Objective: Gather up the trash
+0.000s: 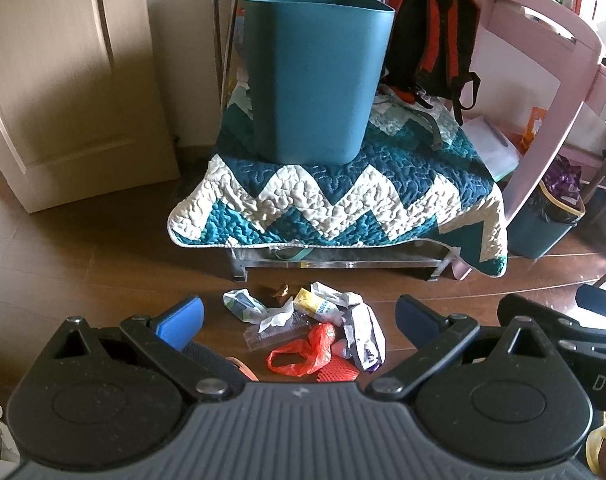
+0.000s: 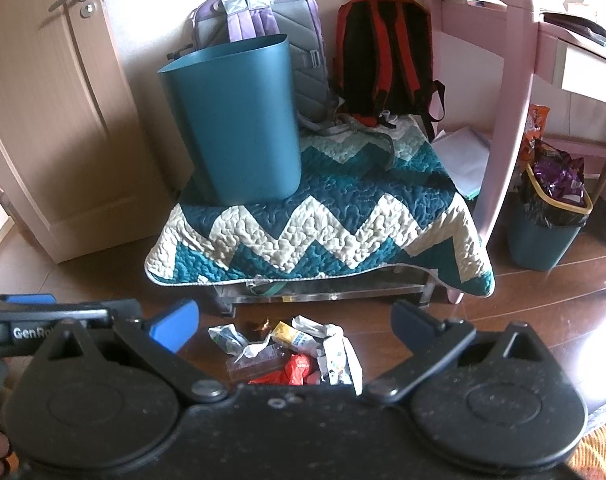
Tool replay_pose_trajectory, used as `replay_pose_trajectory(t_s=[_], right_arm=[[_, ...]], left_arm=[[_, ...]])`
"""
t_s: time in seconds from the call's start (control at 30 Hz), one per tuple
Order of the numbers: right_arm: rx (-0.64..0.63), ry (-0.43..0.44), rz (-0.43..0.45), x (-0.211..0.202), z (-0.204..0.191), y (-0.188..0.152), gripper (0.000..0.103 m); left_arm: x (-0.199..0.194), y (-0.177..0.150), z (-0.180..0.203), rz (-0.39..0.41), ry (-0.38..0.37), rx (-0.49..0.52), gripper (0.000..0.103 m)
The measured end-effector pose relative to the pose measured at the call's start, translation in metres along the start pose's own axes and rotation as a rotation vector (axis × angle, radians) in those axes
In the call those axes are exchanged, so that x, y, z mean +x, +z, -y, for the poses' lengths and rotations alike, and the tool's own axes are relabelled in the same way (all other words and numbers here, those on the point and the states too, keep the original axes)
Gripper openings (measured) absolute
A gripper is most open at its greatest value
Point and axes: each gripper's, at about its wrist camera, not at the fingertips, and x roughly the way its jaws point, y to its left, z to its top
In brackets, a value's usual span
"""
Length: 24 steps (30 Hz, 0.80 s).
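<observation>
A pile of trash [image 1: 311,326] lies on the dark wood floor: crumpled white wrappers, a yellow packet [image 1: 309,302], a clear plastic piece and a red plastic bag [image 1: 303,350]. It also shows in the right wrist view [image 2: 299,354]. A teal bin [image 1: 317,76] stands on a quilt-covered bench [image 1: 343,204], also seen in the right wrist view [image 2: 233,120]. My left gripper [image 1: 301,320] is open and empty above the pile. My right gripper [image 2: 295,328] is open and empty, just right of the left one.
A purple-grey backpack [image 2: 263,20] and a black-orange backpack [image 1: 435,36] lean behind the bench. A pink desk frame [image 2: 503,100] stands to the right, with a second, full teal bin [image 2: 551,216] beside it. A beige door [image 1: 63,80] is at left.
</observation>
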Motion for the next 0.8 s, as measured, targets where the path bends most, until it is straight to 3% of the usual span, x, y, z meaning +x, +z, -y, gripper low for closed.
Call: replay_pose_trajectory(t_s=[0.43,0.63,0.8], right_arm=[[-0.011,-0.002,-0.004,0.013,0.002,0.003,0.103],[-0.073,-0.006,0.015,0.049,0.009,0.015,0.103],[-0.045,0.014,-0.033,0.101,0.029,0.026,0.103]], left_arm=[[0.017,0.008,-0.001,0.033,0.006,0.029,0.103],[0.063,0.029,-0.006,0.047,0.008,-0.015,0.103],[0.117,0.043,-0.018,0.024,0.031,-0.052,0.103]])
